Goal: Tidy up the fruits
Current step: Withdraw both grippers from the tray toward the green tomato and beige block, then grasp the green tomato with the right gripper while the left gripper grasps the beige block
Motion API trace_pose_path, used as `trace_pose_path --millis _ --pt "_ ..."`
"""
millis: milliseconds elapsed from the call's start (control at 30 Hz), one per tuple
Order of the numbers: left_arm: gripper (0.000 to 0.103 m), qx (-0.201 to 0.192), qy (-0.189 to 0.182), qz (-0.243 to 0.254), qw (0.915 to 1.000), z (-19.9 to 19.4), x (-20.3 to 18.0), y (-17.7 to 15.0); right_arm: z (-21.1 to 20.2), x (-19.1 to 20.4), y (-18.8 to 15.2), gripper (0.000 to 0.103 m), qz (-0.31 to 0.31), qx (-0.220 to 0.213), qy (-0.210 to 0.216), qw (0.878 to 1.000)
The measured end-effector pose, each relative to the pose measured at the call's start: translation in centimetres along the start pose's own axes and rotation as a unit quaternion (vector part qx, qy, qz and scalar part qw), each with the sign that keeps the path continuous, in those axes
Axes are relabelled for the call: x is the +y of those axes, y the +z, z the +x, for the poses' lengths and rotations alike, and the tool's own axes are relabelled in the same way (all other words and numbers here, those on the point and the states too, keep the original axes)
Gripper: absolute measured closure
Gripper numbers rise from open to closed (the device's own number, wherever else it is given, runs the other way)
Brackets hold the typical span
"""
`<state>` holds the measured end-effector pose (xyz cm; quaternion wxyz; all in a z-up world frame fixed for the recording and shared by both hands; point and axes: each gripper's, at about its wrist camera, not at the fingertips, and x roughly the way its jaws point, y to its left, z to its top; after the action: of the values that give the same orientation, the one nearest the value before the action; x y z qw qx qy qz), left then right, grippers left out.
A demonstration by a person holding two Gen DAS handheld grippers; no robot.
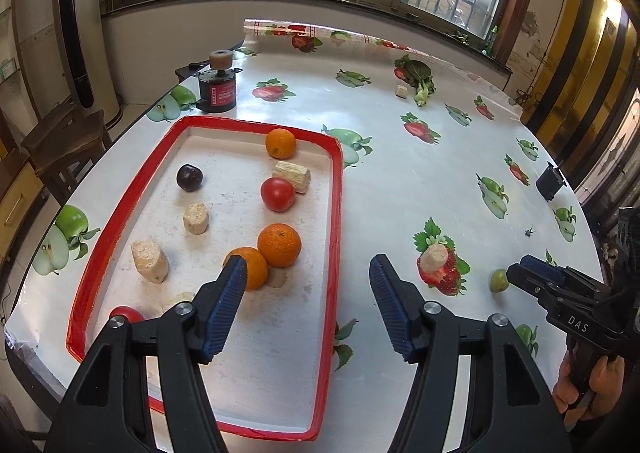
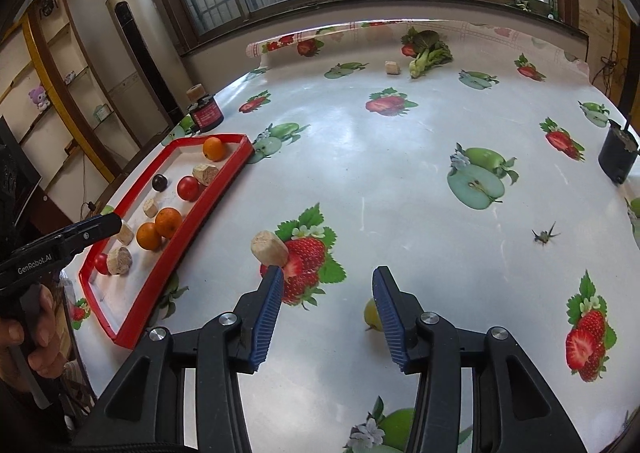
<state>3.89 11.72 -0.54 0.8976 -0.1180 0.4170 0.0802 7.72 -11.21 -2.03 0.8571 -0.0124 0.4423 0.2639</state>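
Observation:
A red-rimmed white tray (image 1: 338,189) holds three oranges (image 1: 279,245), two tomatoes (image 1: 277,194), a dark plum (image 1: 189,177) and several beige chunks (image 1: 150,261). My left gripper (image 1: 308,269) hangs open over the tray's near right part with nothing between its fingers; one orange (image 1: 254,269) lies just behind its left finger. A small green fruit (image 2: 370,313) lies on the table, low between the fingers of my right gripper (image 2: 327,277) and close to the right one. That gripper is open and its pads do not touch the fruit. A beige chunk (image 2: 269,248) lies just beyond its left fingertip.
The table wears a fruit-print cloth (image 2: 400,173). A black and red jar (image 1: 218,89) stands beyond the tray. A leafy vegetable (image 1: 418,77) and a small beige cube (image 1: 401,91) lie at the far side. A small black pot (image 2: 618,157) stands at the right edge.

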Motion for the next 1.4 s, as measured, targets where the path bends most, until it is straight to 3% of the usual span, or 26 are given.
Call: trace_pose_path --millis 600,933,1200,1233,1333,1400 --pt "0.040 0.026 -0.039 0.052 0.9975 1.6 -6.1 -1.2 -1.0 -3.0 -3.1 0.054 0.008 0.003 -0.050 0.999" --pt "0.040 0.036 -0.047 0.065 0.9962 2.9 -7.9 -1.2 -0.1 -2.9 -3.1 0.054 0.001 0.011 -0.047 0.999" --pt "0.041 0.065 -0.061 0.056 0.9944 5.8 -8.9 -0.9 2.8 -1.4 -2.4 0.056 -0.029 0.028 -0.044 0.998" --pt "0.041 0.069 -0.064 0.057 0.9939 6.2 -9.2 -0.8 3.2 -1.4 -2.3 0.056 -0.031 0.033 -0.043 0.998" --pt "0.041 0.074 -0.061 0.068 0.9931 7.5 -10.2 -0.5 3.4 -1.5 -2.2 0.074 -0.036 0.030 -0.053 0.997" --pt "0.041 0.081 -0.058 0.074 0.9923 8.6 -10.9 -0.5 3.0 -2.2 -2.2 0.076 -0.022 0.027 -0.039 0.999"
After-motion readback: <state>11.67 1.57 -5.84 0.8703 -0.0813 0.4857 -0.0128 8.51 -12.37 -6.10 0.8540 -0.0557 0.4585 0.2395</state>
